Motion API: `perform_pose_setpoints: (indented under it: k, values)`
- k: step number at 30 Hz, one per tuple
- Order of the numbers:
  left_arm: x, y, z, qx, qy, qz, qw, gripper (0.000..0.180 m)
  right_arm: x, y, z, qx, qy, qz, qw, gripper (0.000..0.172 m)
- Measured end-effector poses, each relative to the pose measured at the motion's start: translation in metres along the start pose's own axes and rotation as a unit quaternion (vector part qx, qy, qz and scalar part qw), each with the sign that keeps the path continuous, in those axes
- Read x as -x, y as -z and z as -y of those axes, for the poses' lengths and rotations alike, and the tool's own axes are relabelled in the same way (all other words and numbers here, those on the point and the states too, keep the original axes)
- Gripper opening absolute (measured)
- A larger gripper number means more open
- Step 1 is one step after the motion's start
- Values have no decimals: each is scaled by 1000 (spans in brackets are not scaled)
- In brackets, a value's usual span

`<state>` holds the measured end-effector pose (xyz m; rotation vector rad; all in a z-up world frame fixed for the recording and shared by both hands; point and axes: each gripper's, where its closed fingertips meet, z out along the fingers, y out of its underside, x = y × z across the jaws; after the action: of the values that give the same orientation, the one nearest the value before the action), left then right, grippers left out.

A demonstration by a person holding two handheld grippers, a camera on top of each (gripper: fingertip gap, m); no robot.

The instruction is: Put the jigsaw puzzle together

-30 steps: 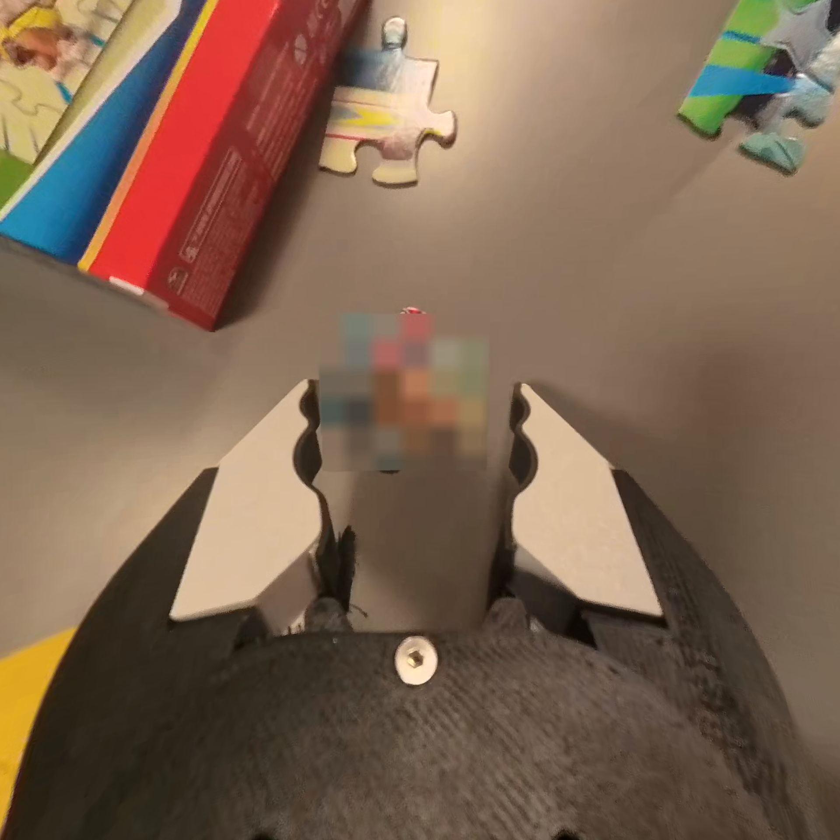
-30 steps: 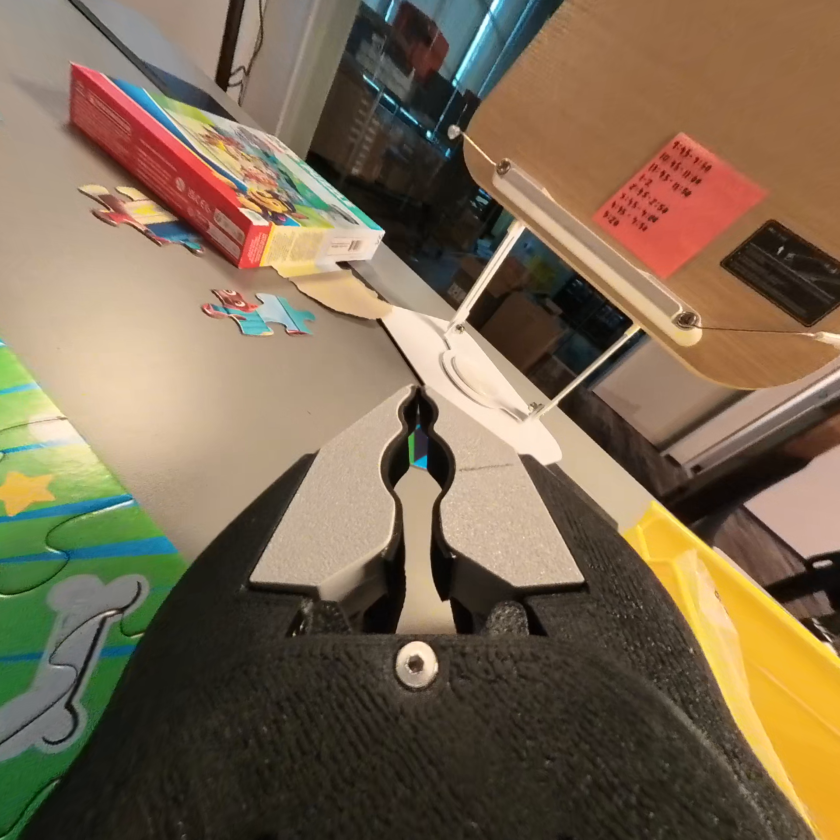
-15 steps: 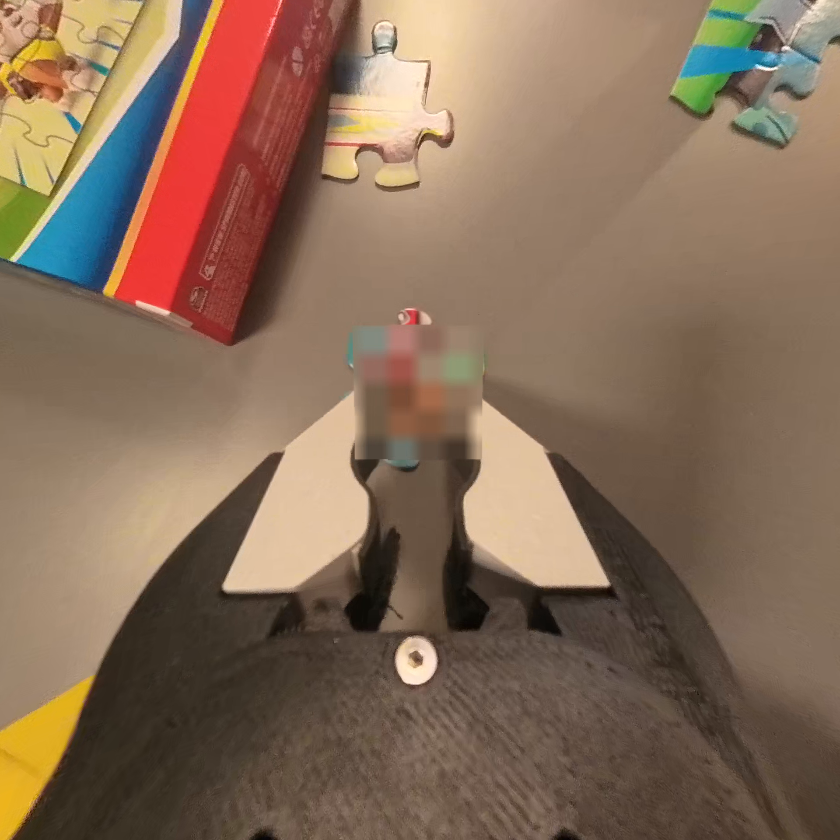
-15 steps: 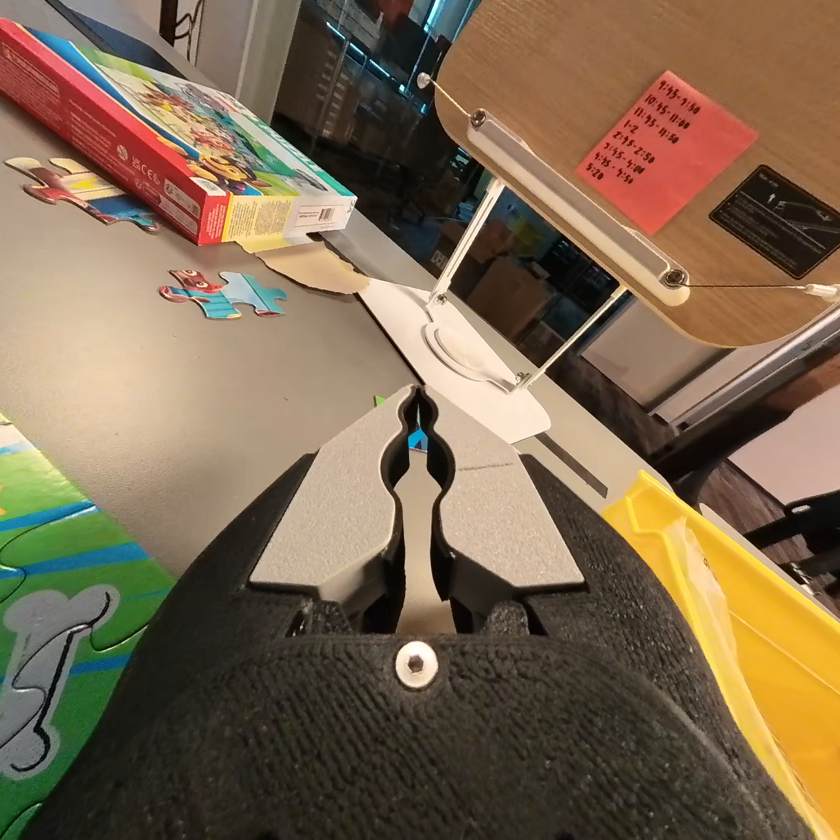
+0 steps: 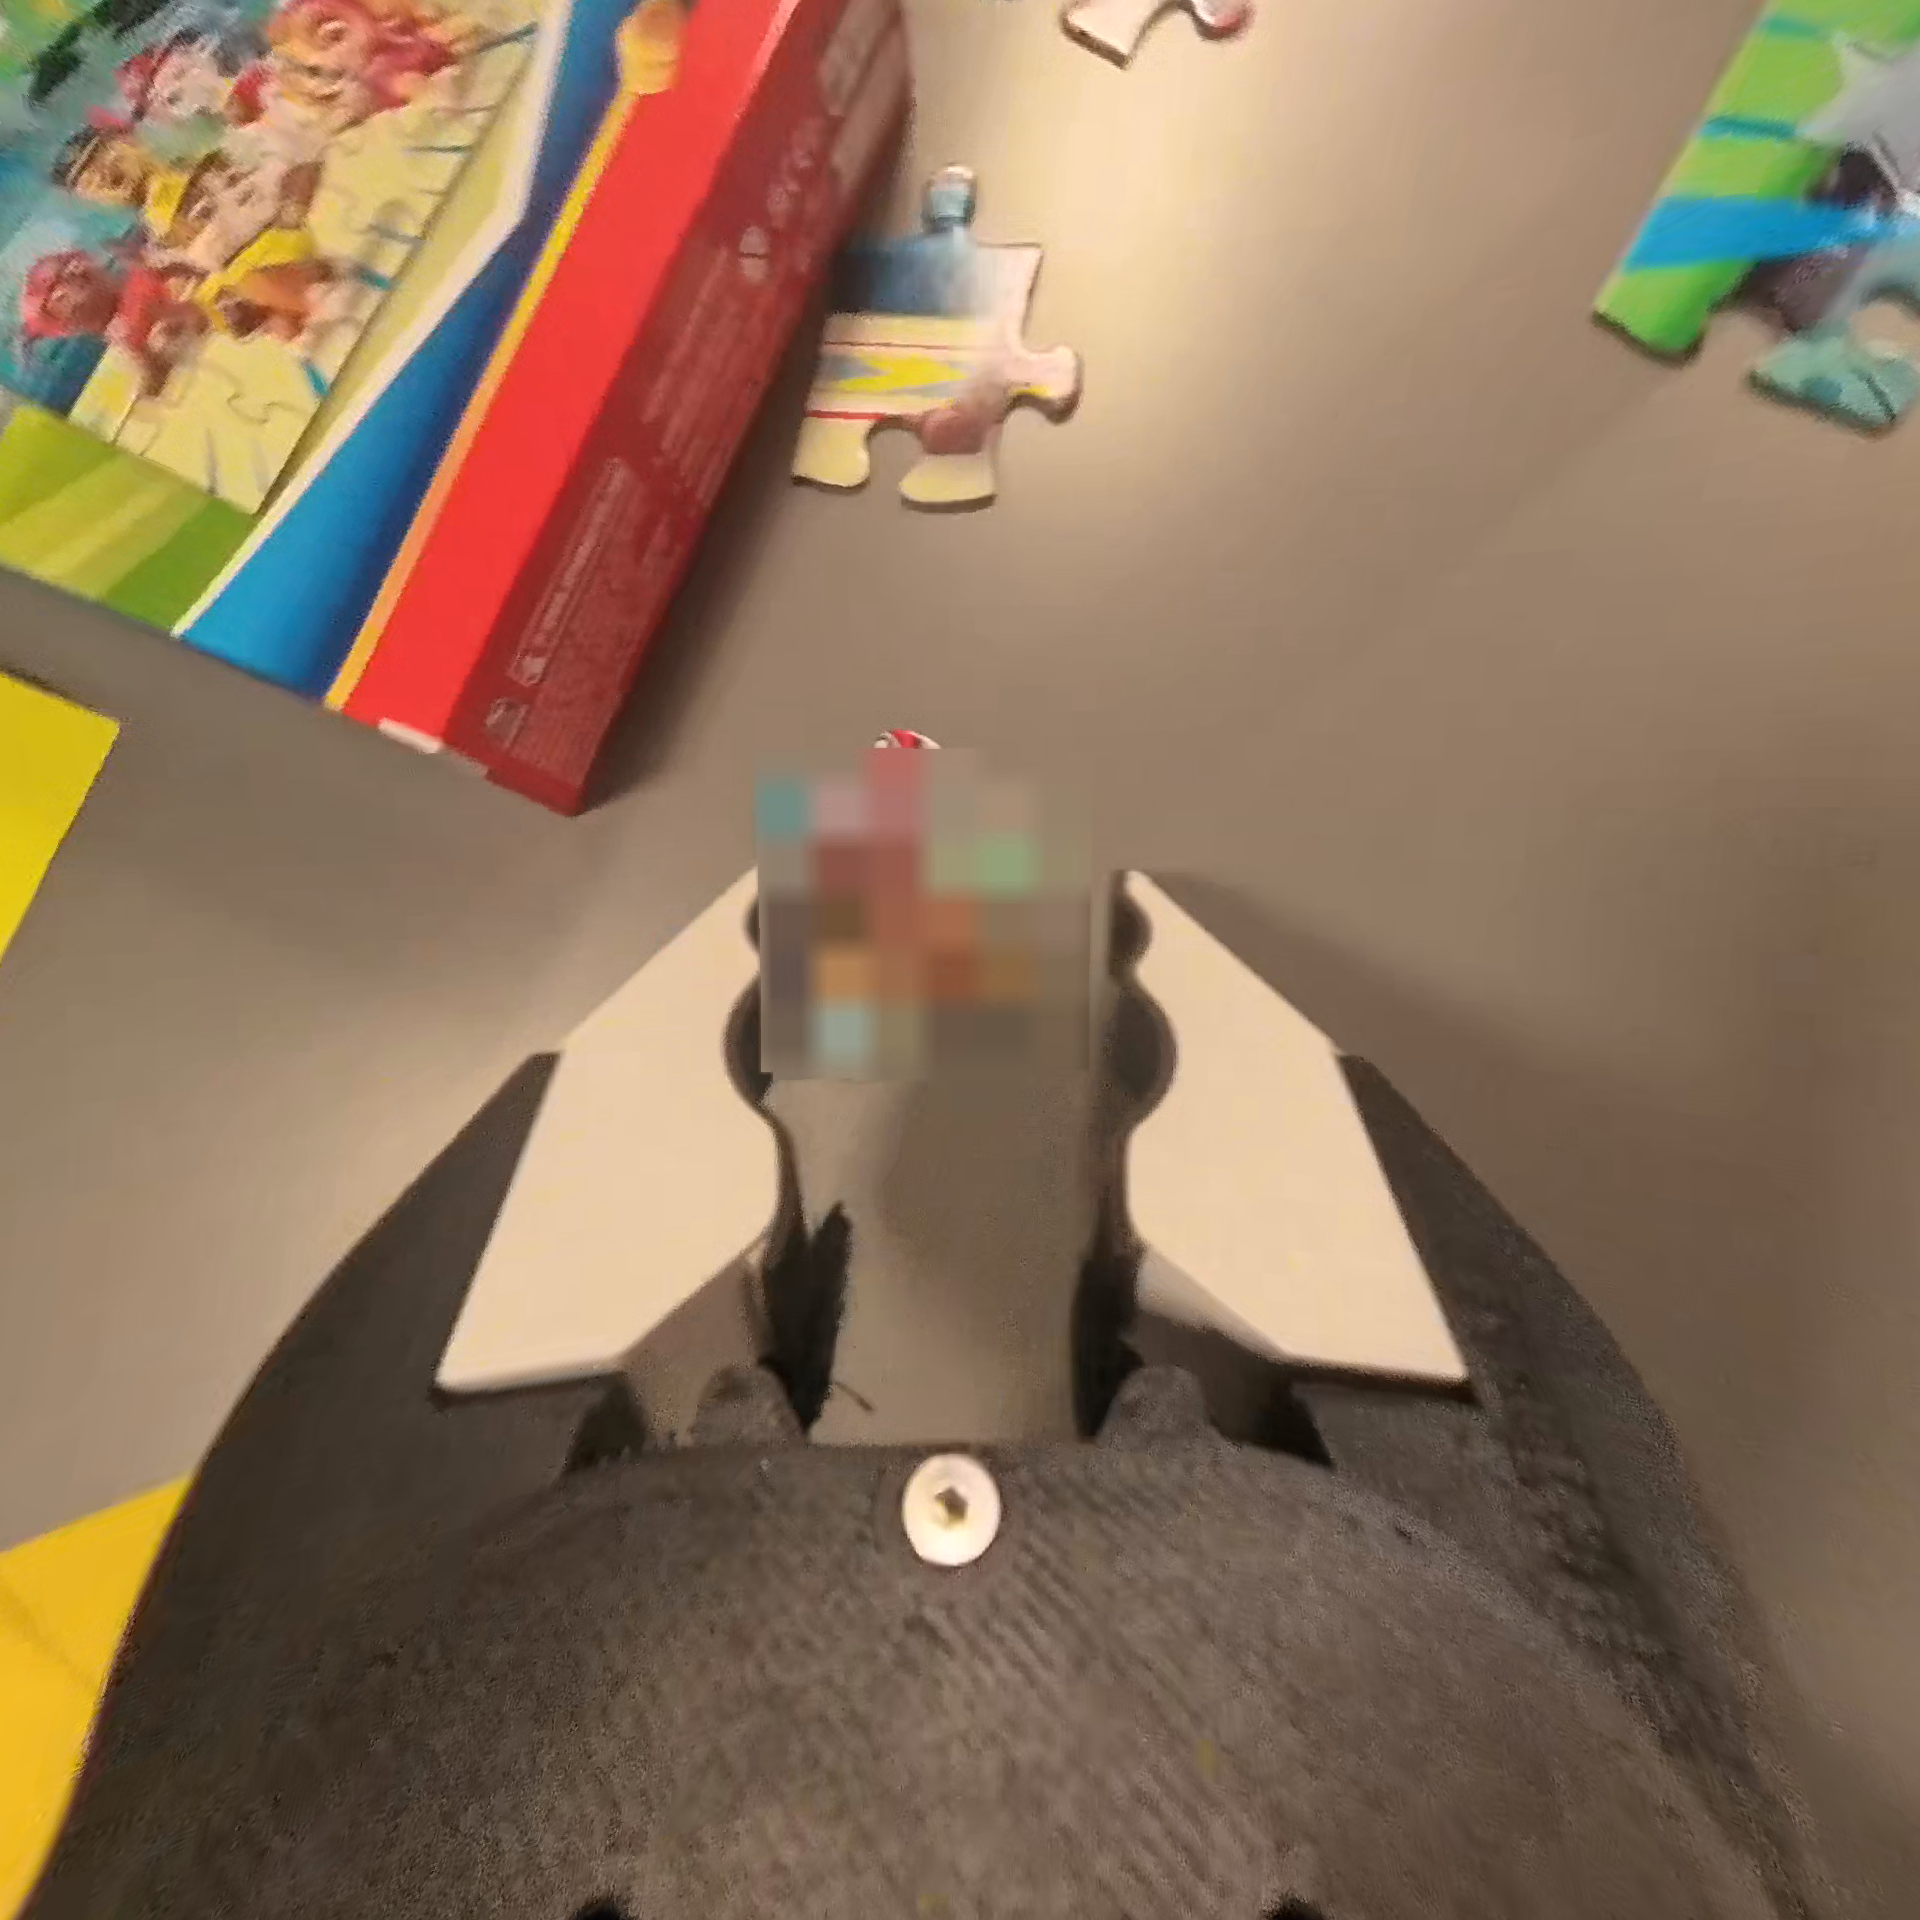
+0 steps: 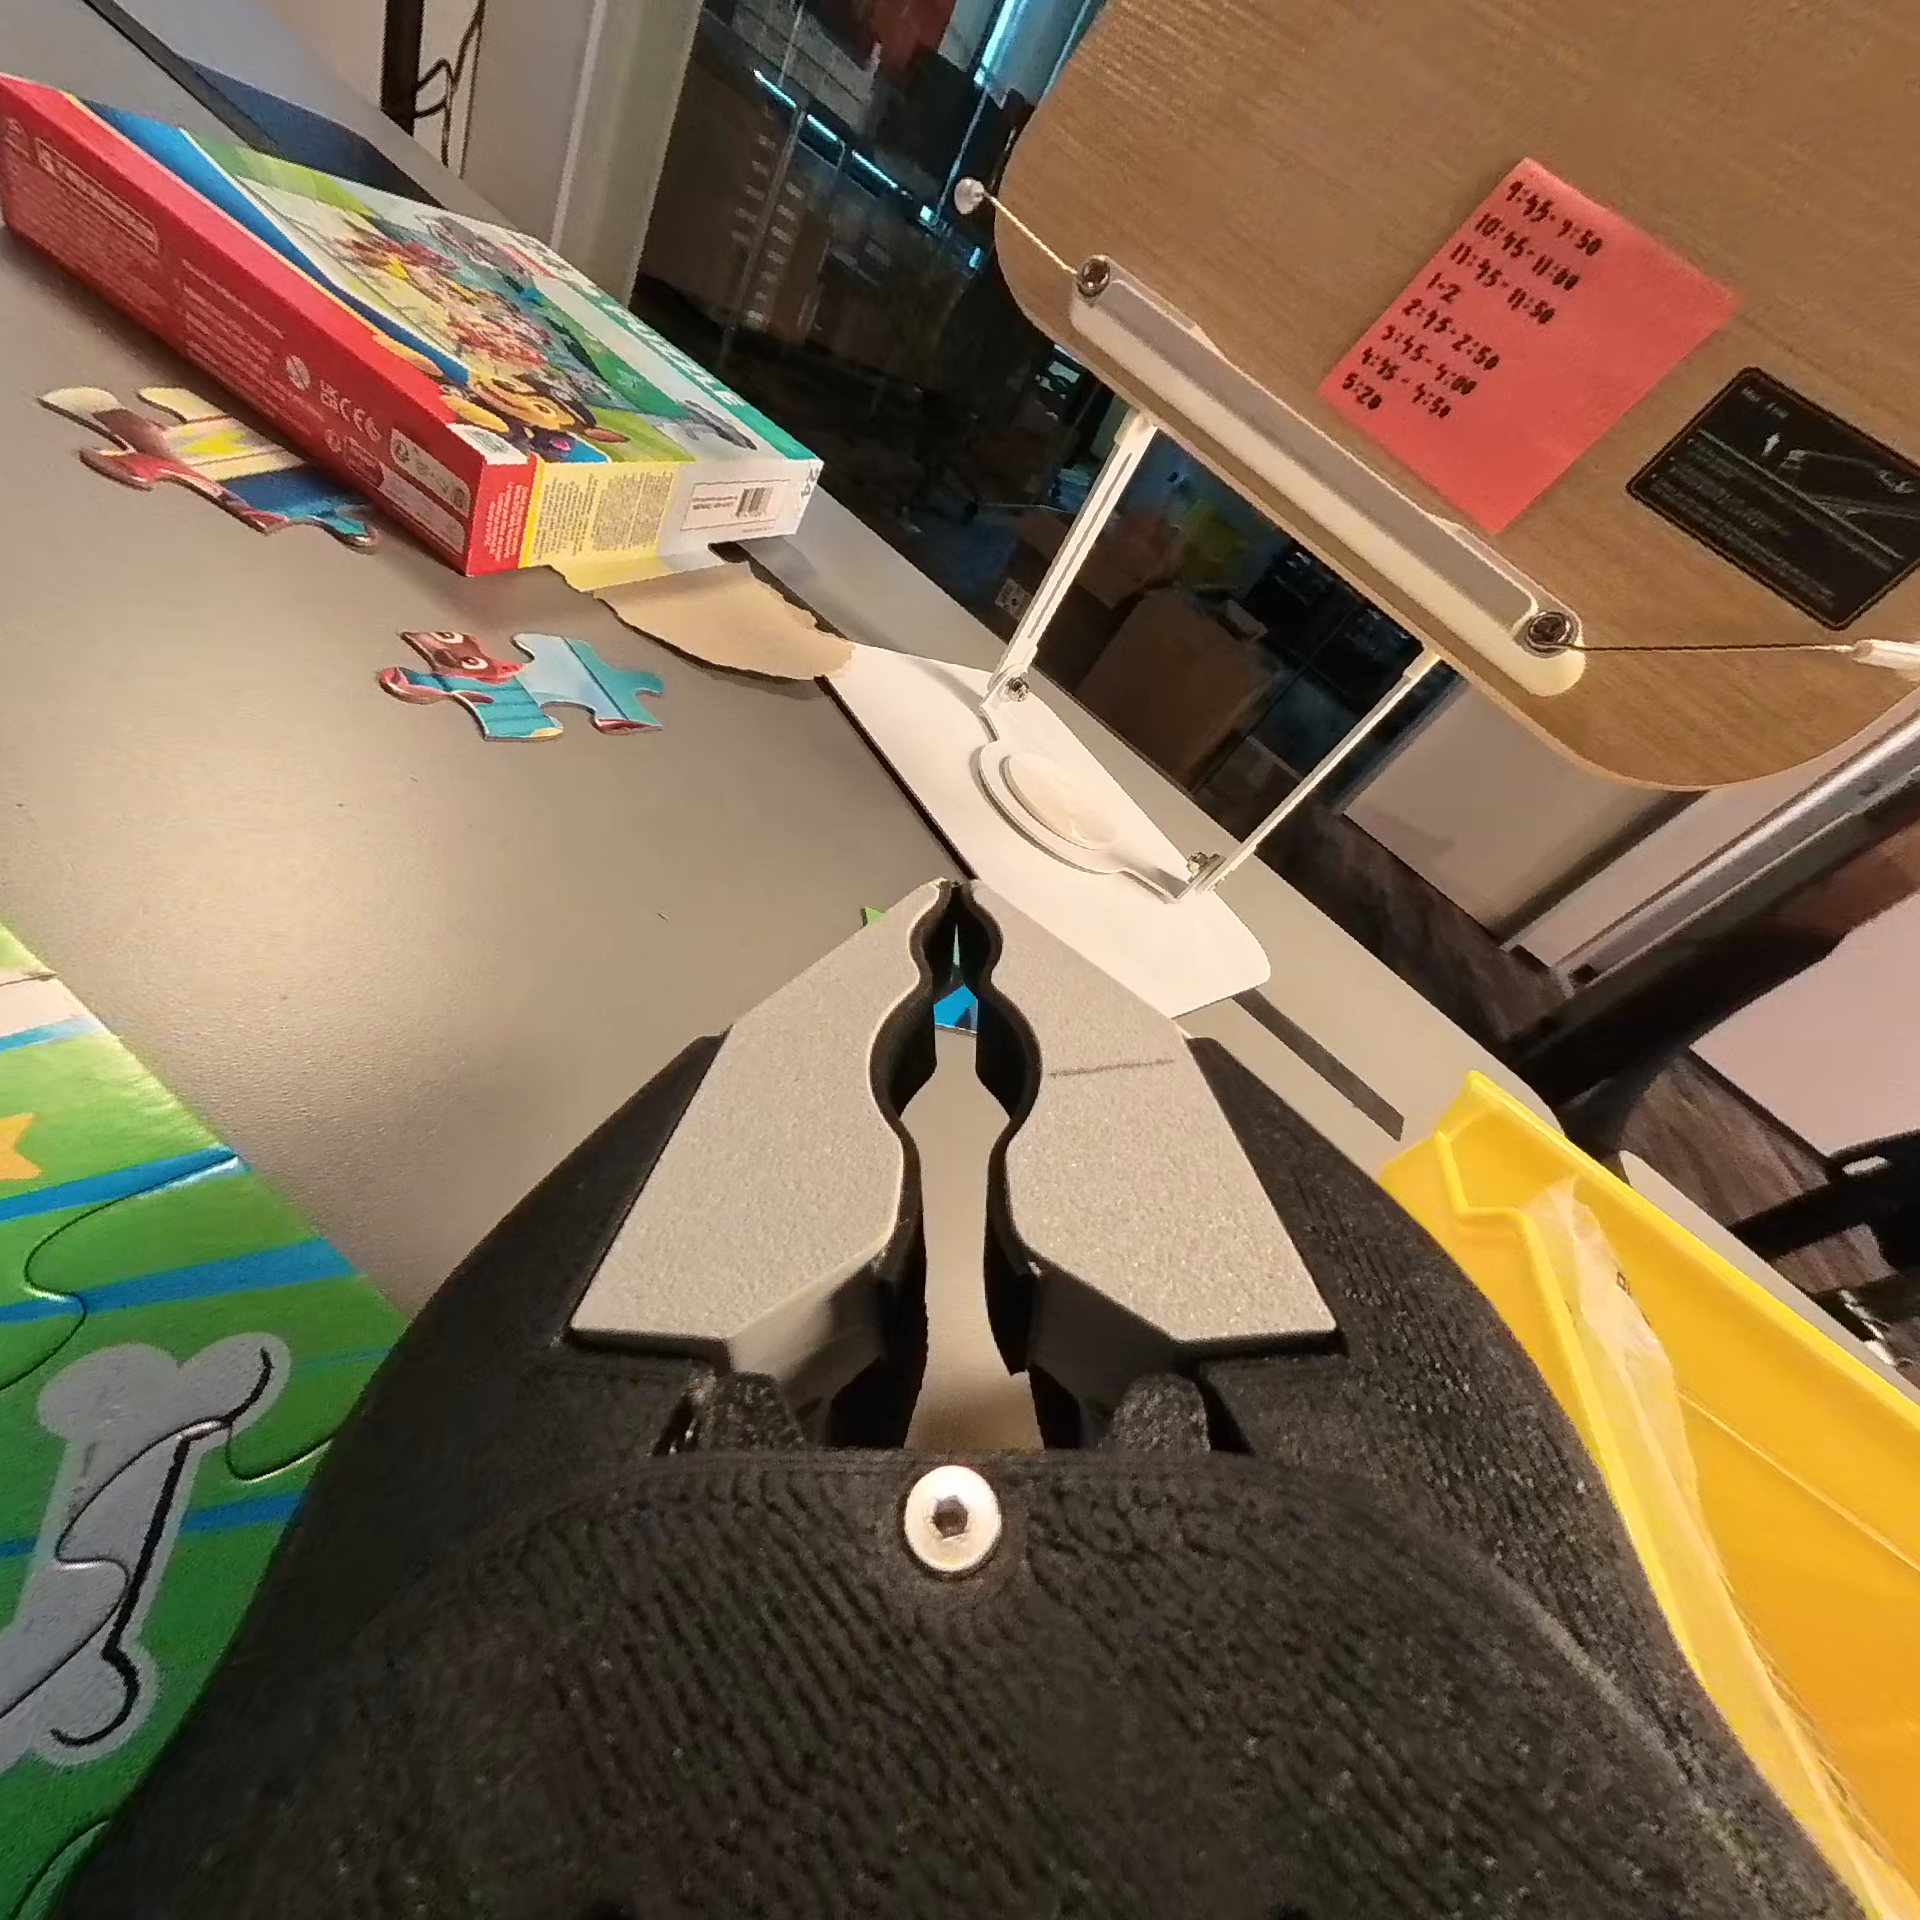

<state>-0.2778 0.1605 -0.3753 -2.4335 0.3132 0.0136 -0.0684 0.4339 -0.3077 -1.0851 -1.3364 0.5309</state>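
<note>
The left gripper is spread wide over the grey table, around a mosaic patch; its hold cannot be judged. At upper left lies a red cardboard puzzle box. The right gripper, at frame centre, pinches a thin blue-green puzzle piece.

red-and-teal puzzle piece flat on grey table, near box.

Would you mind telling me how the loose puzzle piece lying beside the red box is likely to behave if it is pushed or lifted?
The puzzle piece looks thin and flat, so it probably slides across the smooth grey table rather than tipping. Lying flush, its edge seems hard to pinch. It appears to be card, likely light and fairly stiff.
</note>
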Motion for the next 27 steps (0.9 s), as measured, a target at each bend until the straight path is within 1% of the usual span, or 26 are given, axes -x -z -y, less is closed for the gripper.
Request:
perform_pose_setpoints:
  k: [1, 2, 4, 8, 10, 12, 16, 22, 26, 27]
  values:
    - [3, 0, -2, -2, 22, 2, 1000, 73, 0, 0, 0, -1, -1, 1, 1000, 0]
    - [5, 1, -5, 2, 40, 5, 999, 81, 0, 0, 0, -2, -2, 3, 1000, 0]
    - [9, 1, -12, 10, 55, 16, 998, 83, 1, 0, 0, -2, -4, 5, 1000, 0]
    - [7, 1, -13, 5, 70, 7, 998, 76, 1, 0, 0, -2, -6, 6, 1000, 0]
    - [7, 0, -12, -3, 78, 2, 997, 70, 1, 0, 0, -1, -5, 6, 1000, 0]
    - [8, 0, -11, -13, 81, 3, 997, 59, 1, 0, 0, -1, -4, 6, 1000, 0]
    - [4, 0, -10, -24, 81, 2, 996, 49, 1, 0, -1, 0, -2, 6, 1000, 0]
    - [-5, 0, -9, -33, 71, -3, 997, 42, 2, 0, -1, 1, -2, 7, 1000, 0]
    - [-6, 0, -9, -41, 70, -7, 997, 42, 2, 0, 0, 0, -1, 7, 1000, 0]
    - [-7, 0, -9, -43, 67, -12, 997, 45, 2, 0, 0, 0, -1, 7, 1000, 0]
